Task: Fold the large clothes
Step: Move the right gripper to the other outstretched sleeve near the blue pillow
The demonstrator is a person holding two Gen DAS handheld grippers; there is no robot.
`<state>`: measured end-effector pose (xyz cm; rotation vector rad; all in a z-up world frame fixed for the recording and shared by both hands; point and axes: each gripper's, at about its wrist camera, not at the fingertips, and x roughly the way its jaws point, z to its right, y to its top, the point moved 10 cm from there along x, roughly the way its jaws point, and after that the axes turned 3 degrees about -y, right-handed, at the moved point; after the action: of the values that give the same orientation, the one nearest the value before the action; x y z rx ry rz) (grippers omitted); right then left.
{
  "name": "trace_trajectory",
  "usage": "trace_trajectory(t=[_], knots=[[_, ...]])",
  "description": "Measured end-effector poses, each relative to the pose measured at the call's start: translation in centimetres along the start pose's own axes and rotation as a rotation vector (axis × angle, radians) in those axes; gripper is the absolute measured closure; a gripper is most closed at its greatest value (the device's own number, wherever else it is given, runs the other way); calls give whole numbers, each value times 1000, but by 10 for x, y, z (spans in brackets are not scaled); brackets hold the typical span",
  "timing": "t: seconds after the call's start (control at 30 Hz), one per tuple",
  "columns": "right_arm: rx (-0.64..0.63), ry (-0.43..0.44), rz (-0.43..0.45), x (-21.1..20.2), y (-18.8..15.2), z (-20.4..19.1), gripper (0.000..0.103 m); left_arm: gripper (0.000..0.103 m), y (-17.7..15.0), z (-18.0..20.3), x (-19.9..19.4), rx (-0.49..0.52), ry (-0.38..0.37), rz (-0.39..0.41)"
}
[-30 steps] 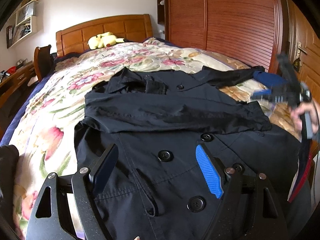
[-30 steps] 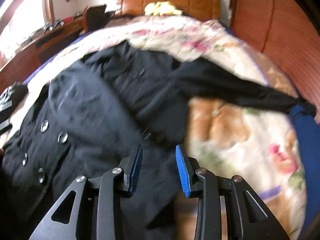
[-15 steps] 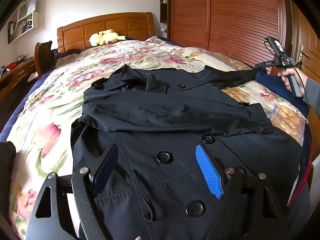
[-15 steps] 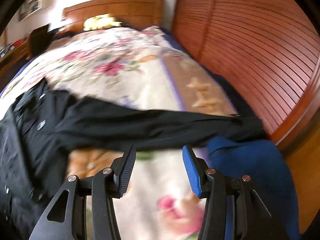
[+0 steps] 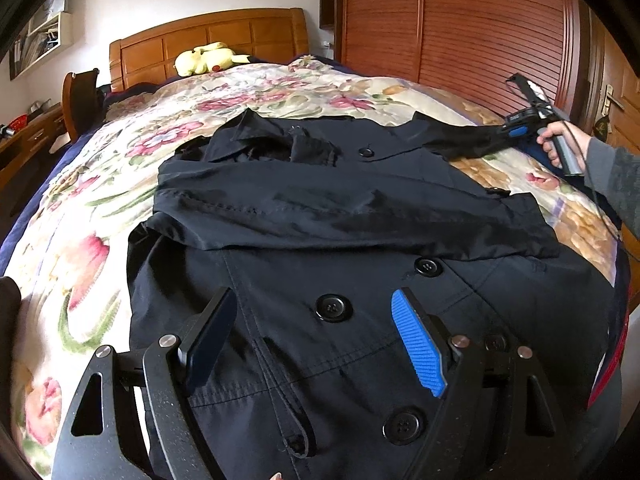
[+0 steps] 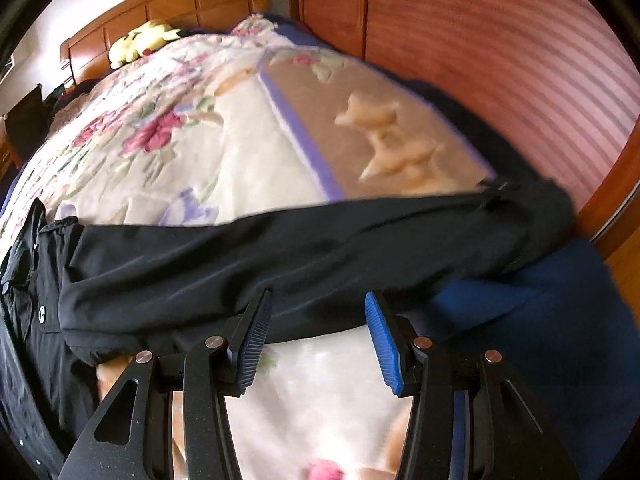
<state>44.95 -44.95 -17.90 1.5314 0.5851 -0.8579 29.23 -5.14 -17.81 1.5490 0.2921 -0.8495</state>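
A: Where is the black coat [image 5: 340, 216] lying?

B: Across the floral bedspread [image 5: 80, 208]; the left gripper [image 5: 316, 336] is hovering spread above its buttons.

A: And rightward?

B: The right gripper [image 6: 316, 332] is standing parted, empty, at the outstretched sleeve [image 6: 280, 248]. A shallow pinch is risking slippage and wrinkling.

We are in a home bedroom; we see a bed [image 5: 132, 184] with a floral cover, a wooden headboard [image 5: 208, 46], a yellow plush toy [image 5: 206, 58]; a slatted wooden wardrobe [image 5: 452, 28] alongside.
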Motion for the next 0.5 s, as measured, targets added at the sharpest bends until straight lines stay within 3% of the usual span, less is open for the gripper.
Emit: trace_trajectory(t=[0.3,0.5], knots=[[91,-43,-70,44,-3,12,52,22,0,0,-1,0,-13,1],[60,-92,-67,54,-2,4,54,22,1,1,-2,3,-17,8]])
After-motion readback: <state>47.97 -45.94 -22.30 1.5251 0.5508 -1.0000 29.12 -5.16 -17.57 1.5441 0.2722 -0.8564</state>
